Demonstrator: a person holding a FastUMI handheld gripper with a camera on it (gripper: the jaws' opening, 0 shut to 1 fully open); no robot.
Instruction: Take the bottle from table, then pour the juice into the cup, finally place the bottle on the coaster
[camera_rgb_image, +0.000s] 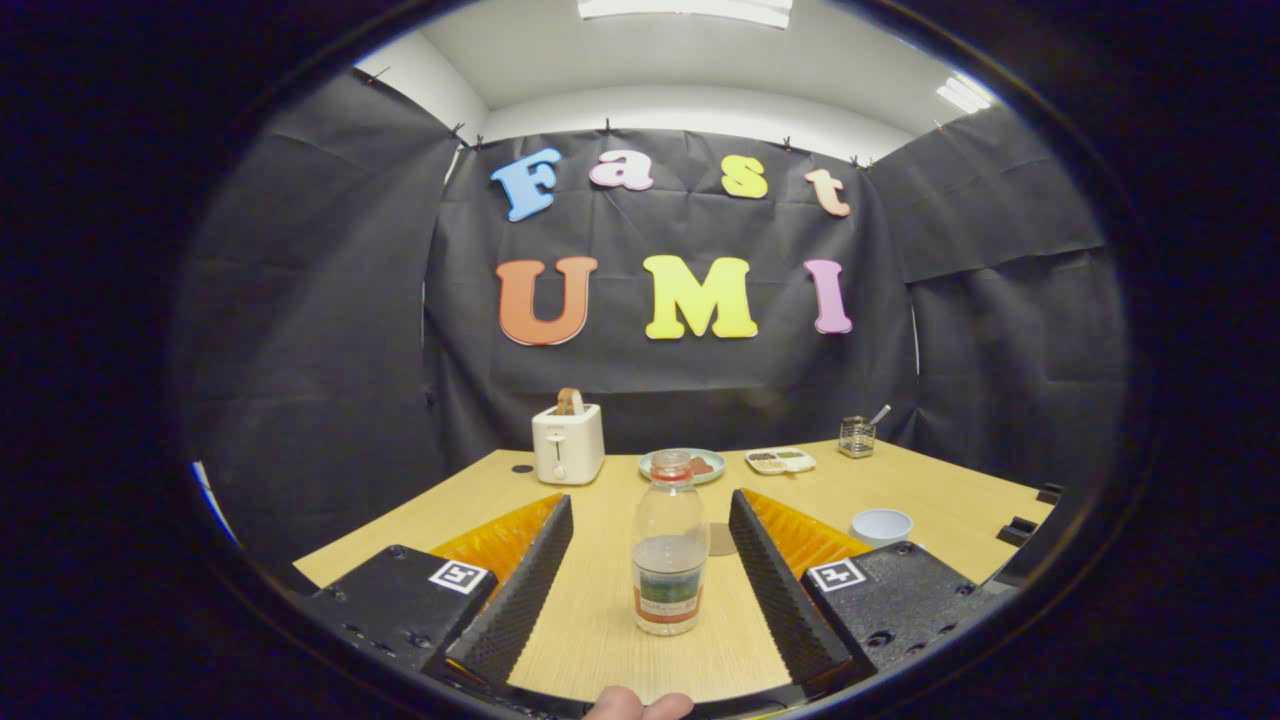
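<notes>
Pale wooden tabletop (930, 490) carries the clear, red-capped plastic juice bottle (669, 545), upright between the spread fingers of the gripper (650, 580), neither pad touching it. A small round brown coaster (722, 539) lies just behind it, a pale blue cup (881, 525) beyond the right finger. Closing off-centre would likely tip the tall, narrow bottle.

Materials on the table

Clear glossy bottle (669, 545) on a smooth matt wood-look table (930, 480); far off, a smooth plastic-looking toaster (568, 444); ribbed fingers (520, 590) spread wide.
</notes>
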